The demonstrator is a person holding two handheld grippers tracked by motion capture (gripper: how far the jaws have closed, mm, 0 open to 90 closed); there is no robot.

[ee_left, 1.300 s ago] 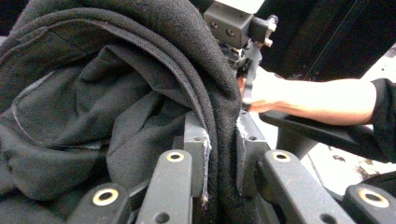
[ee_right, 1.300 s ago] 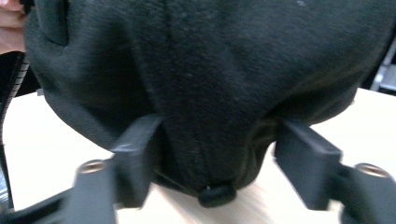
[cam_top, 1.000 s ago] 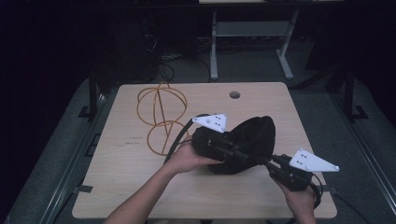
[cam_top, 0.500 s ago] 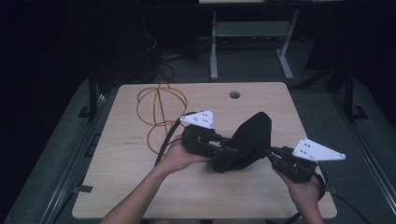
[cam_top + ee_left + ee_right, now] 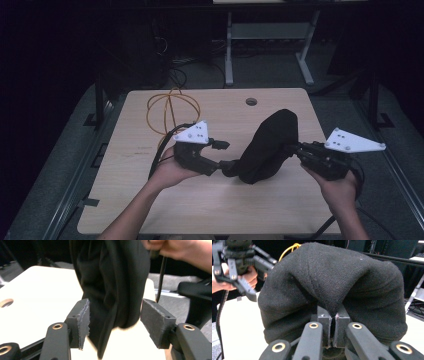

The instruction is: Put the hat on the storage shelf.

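A black knitted cloth (image 5: 269, 146) stands bunched up over the middle of the wooden table (image 5: 210, 205). My right gripper (image 5: 296, 149) holds its right edge. In the right gripper view that gripper (image 5: 333, 331) is shut on a fold of the black cloth (image 5: 332, 277), which bulges above the jaws. My left gripper (image 5: 224, 157) is just left of the cloth, and its jaws have just been opening. In the left gripper view the left gripper (image 5: 120, 323) stands open. The cloth (image 5: 112, 277) hangs between its pads (image 5: 83, 320), which do not press on it.
A coil of yellow cable (image 5: 170, 111) lies at the table's back left, behind the left hand. A round hole (image 5: 251, 101) sits near the far edge. A black cable (image 5: 162, 150) trails from the left gripper. Metal frame legs (image 5: 229, 55) stand on the floor beyond.
The left gripper has opened, let go of the cloth and drawn away to the left. The right gripper has risen with the cloth, which now stands taller.
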